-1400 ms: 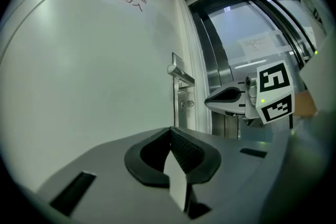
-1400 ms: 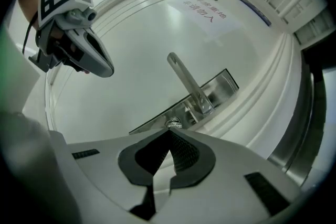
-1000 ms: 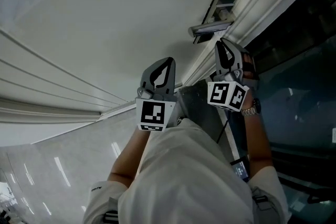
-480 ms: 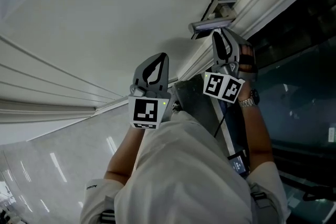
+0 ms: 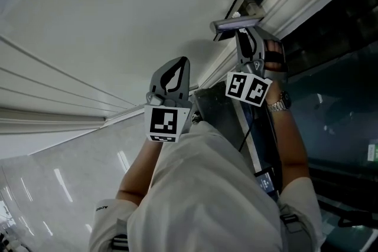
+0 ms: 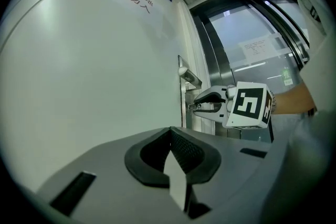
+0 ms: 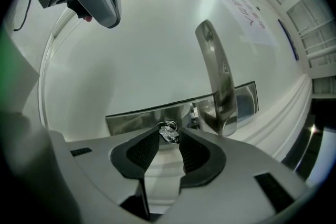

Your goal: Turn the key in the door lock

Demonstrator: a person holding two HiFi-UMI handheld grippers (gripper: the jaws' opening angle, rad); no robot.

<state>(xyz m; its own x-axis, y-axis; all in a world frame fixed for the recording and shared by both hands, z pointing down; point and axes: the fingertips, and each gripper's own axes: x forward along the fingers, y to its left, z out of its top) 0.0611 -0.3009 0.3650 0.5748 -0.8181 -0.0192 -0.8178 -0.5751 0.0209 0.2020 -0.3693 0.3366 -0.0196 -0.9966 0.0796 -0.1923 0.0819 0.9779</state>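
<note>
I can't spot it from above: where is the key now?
In the right gripper view the key sits in the lock plate, left of the lever handle, between the tips of the right claw, whose jaws have just been opening.

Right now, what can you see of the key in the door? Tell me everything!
The key is small and looks like silvery metal, with a little ring on its head. It sticks out of the shiny lock plate, beside the base of the lever handle. It sits between the tips of the right gripper, whose jaws have just been opening and stand apart, so they do not seem to squeeze it. Its blade is hidden in the lock.
</note>
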